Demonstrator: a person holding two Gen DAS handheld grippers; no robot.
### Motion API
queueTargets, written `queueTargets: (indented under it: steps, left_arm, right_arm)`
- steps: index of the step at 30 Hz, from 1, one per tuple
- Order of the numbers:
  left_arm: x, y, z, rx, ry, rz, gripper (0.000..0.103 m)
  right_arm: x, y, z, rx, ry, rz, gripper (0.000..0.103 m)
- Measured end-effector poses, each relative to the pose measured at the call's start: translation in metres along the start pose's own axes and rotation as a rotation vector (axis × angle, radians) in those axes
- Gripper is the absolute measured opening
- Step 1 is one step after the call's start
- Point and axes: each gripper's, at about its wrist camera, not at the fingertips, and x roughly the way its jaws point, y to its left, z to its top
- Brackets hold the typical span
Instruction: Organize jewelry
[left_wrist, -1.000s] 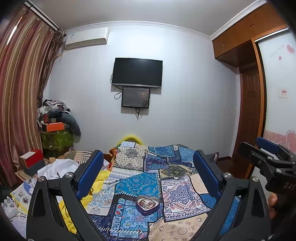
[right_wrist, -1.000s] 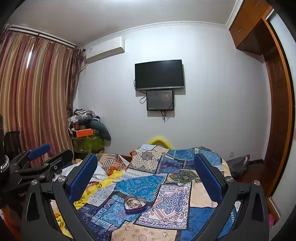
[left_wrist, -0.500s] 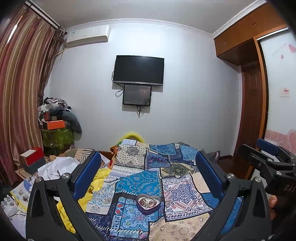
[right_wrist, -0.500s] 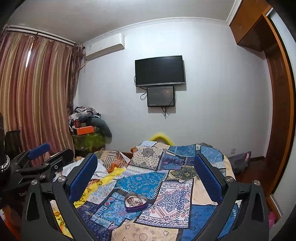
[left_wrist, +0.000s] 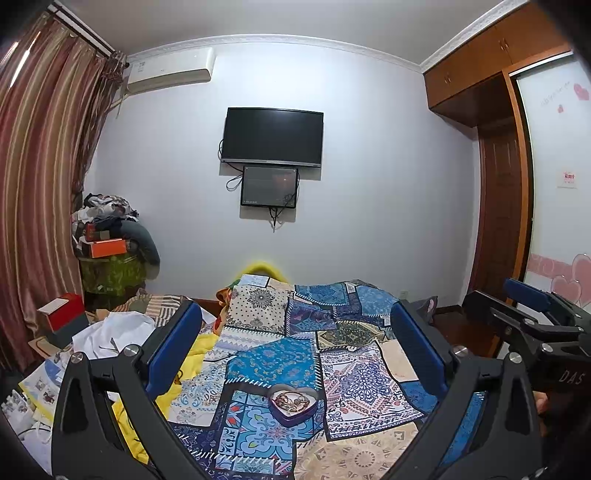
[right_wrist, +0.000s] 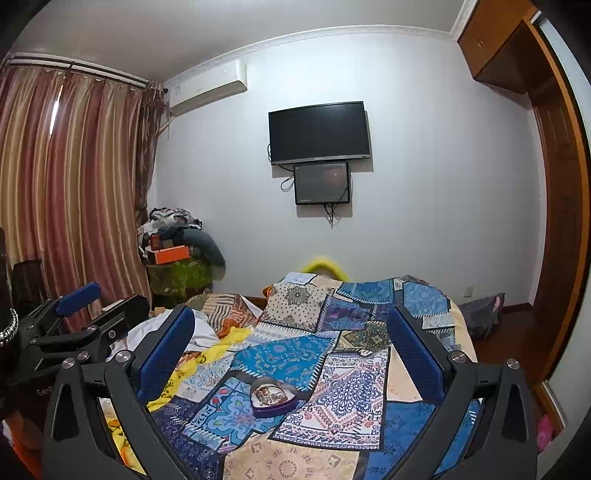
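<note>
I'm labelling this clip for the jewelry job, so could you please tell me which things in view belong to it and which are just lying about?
Belong to the job:
- heart-shaped box holding jewelry, on the patchwork quilt
- left gripper, open
- right gripper, open

Just lying about:
- orange box on the clothes pile
- red box
- white cloth
- wall TV

The left gripper (left_wrist: 295, 343) is hanging level with its jaws spread wide, gripping nothing. The right gripper (right_wrist: 291, 343) is sitting alongside it, jaws likewise gaping and bare.
</note>
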Motion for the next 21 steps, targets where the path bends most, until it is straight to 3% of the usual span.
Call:
queueTargets:
  steps: [21]
  left_arm:
    - [0.0016, 0.0045, -0.002, -0.013, 0.017, -0.025, 0.103]
  right_arm:
    - [0.0049, -0.0045, -0.0026, 0.035, 0.022, 0.018, 0.103]
